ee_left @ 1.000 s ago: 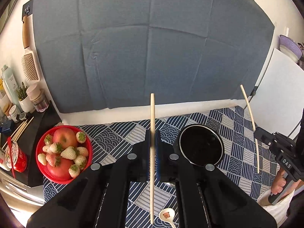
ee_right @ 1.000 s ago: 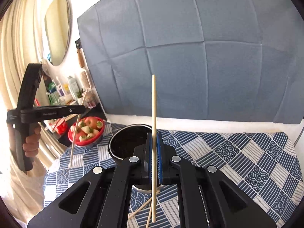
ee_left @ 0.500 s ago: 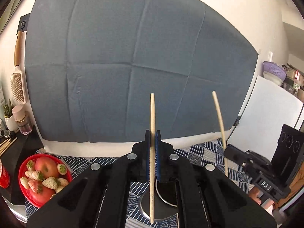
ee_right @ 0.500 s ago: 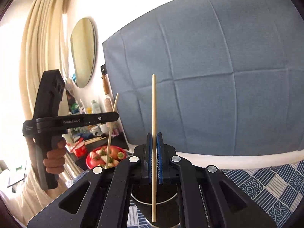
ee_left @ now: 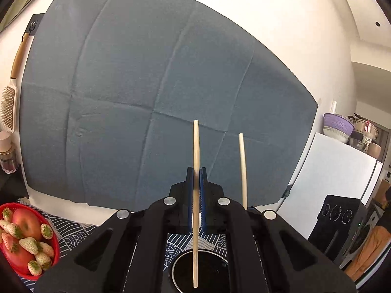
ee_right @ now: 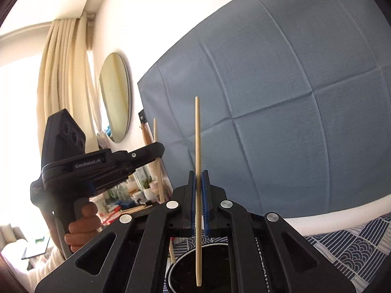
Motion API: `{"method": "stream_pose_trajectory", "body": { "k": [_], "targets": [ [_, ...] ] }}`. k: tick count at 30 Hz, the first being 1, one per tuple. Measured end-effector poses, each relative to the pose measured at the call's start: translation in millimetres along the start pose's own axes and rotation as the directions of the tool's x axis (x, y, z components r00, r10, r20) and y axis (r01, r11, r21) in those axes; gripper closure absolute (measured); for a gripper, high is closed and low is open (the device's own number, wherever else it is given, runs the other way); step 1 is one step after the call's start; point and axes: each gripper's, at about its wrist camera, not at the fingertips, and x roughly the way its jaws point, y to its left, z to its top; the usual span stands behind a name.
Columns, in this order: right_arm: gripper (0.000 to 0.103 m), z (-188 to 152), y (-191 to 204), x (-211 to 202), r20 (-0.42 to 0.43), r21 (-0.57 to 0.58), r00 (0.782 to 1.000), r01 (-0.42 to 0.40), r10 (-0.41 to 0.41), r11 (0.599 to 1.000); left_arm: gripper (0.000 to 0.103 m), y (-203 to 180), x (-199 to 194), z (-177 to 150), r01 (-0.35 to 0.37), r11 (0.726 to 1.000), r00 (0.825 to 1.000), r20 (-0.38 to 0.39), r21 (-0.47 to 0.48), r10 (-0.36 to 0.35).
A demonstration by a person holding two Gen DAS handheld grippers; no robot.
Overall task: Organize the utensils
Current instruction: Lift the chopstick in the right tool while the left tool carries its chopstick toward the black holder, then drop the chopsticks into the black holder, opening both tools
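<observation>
Left chopstick (ee_left: 196, 188): upright, pinched between the blue pads of the left gripper (ee_left: 196, 183); lower tip hanging over the mouth of the black holder.
Right chopstick (ee_right: 198, 190): upright, pinched between the blue pads of the right gripper (ee_right: 198, 183); lower tip also over the holder's mouth.
Black holder (ee_left: 207, 272): round, dark inside, directly below both clamps, standing on the patterned cloth.
Left gripper: jaws closed tight on its chopstick; seen from the right wrist just left of the holder, held by a hand (ee_right: 81, 227).
Right gripper: jaws closed tight on its chopstick; its stick showing from the left wrist just right of the holder.
Writing: "GenRobot.AI" in white on the left gripper's side; small print lower on its body too small to read.
Patterned cloth (ee_right: 354, 239): navy and white, wave and stripe squares, under the holder.
Red bowl (ee_left: 55, 249): apples and pale strawberries, well left of the holder.
Blue-grey sheet (ee_left: 146, 85): creased, on the wall behind the holder.
Oval mirror (ee_right: 114, 97): on the wall left of the sheet.
</observation>
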Motion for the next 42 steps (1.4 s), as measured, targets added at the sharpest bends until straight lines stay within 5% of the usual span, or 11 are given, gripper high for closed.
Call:
{"method": "stream_pose_trajectory", "body": {
  "k": [7,20,35,42],
  "targets": [
    [0.098,-19.7,-14.8,12.3,-0.055,0.035,0.998,0.032,-0.03,0.999,0.098,-3.2,7.2,-26.6,-0.016,0.999,1.0,0.01,0.034,0.015],
    [0.098,-24.6,-7.9,-6.3,-0.152,-0.055,0.983,0.095,-0.103,0.994,0.098,5.3,8.0,-55.5,-0.063,0.998,0.992,-0.105,0.024,0.065],
    [0.098,-41.8,17.5,1.9,-0.419,-0.266,0.86,0.191,-0.292,0.945,0.098,-14.9,7.6,-77.1,-0.133,0.966,0.937,-0.29,0.223,0.196],
    [0.098,-46.6,21.9,-3.2,-0.431,-0.285,0.85,0.19,-0.303,0.939,0.098,-14.6,8.0,-85.4,-0.117,0.964,0.917,-0.346,0.237,0.196]
  ]
}}
